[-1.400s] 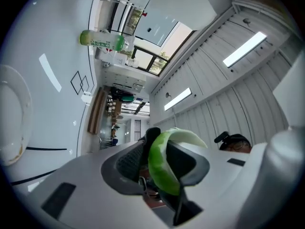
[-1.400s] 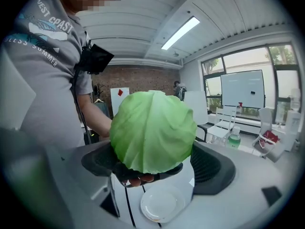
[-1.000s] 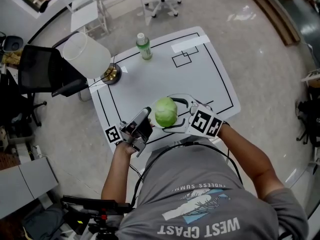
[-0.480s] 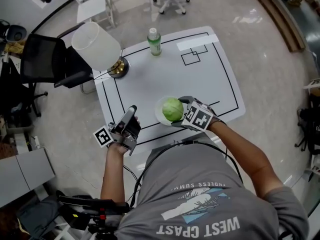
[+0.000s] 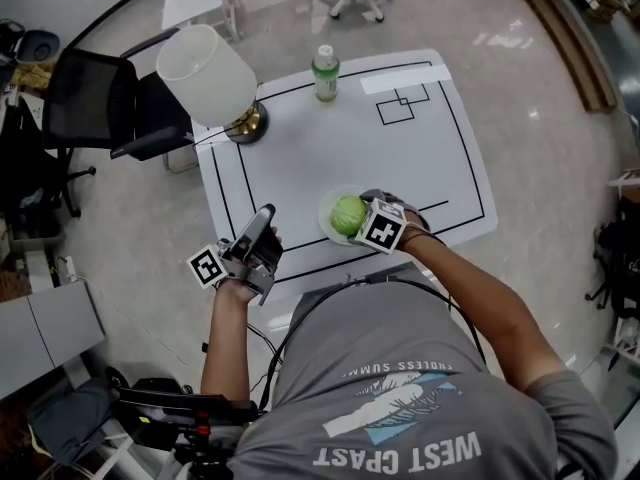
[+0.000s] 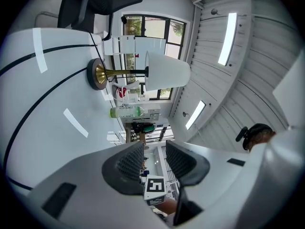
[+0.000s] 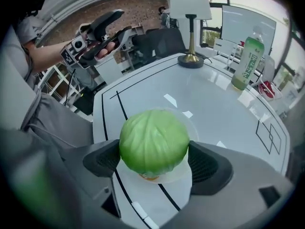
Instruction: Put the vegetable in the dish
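A round green cabbage [image 5: 347, 214] is over a shallow white dish [image 5: 328, 222] near the front edge of the white table [image 5: 300, 148]. My right gripper [image 5: 358, 218] is shut on the cabbage [image 7: 153, 141], a jaw pressing each side. In the right gripper view the dish [image 7: 183, 174] shows just under the cabbage; I cannot tell whether they touch. My left gripper [image 5: 258, 236] hangs off the table's front-left corner, away from the dish. Its jaws [image 6: 155, 159] stand a narrow gap apart with nothing between them.
A lamp with a white shade [image 5: 208, 76] and brass base stands at the table's far left. A green-labelled bottle [image 5: 325, 72] stands at the far edge. Black lines and tape mark the tabletop. A black chair [image 5: 95, 108] stands left of the table.
The right gripper has carried the cabbage down and forward, from above the front edge to over the dish. The left gripper has moved left, off the table.
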`<state>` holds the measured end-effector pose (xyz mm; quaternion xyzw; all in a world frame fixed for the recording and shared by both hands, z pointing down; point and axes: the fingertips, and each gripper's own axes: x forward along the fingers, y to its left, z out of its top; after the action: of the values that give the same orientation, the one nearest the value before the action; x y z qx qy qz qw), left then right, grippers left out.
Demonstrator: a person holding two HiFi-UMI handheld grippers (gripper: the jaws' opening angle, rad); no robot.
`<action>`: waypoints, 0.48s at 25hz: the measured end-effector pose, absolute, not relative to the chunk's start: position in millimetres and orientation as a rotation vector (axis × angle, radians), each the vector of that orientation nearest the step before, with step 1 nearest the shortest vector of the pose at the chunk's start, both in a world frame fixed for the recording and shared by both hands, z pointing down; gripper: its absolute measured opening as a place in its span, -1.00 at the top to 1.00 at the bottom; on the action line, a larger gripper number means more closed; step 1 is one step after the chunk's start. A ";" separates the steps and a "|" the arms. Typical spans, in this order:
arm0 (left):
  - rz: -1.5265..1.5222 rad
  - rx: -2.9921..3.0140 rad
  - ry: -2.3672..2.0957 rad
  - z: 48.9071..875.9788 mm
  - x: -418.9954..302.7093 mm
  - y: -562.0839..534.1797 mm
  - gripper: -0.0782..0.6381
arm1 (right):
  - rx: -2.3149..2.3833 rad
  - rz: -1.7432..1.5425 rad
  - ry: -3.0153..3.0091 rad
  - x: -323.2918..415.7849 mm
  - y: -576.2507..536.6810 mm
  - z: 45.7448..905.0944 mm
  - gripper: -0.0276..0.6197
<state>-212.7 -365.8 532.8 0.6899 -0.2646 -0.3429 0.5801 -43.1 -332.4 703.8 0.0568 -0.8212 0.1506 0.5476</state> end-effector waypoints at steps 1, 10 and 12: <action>-0.803 1.612 -0.619 533.1 -213.4 -365.6 0.40 | 0.125 0.347 -1.938 -44.3 -331.5 705.7 -0.48; -0.819 1.631 -0.597 531.2 -212.8 -375.3 0.40 | 0.114 0.277 -1.853 -31.4 -333.1 727.2 -0.45; -0.820 1.627 -0.599 530.0 -216.5 -374.2 0.40 | 0.125 0.281 -1.849 -33.1 -332.9 727.3 -0.43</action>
<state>-216.5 -374.2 530.0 0.6944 -0.2557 -0.3501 0.5744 -33.1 -332.9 727.3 0.0535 -0.7951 0.1207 0.5919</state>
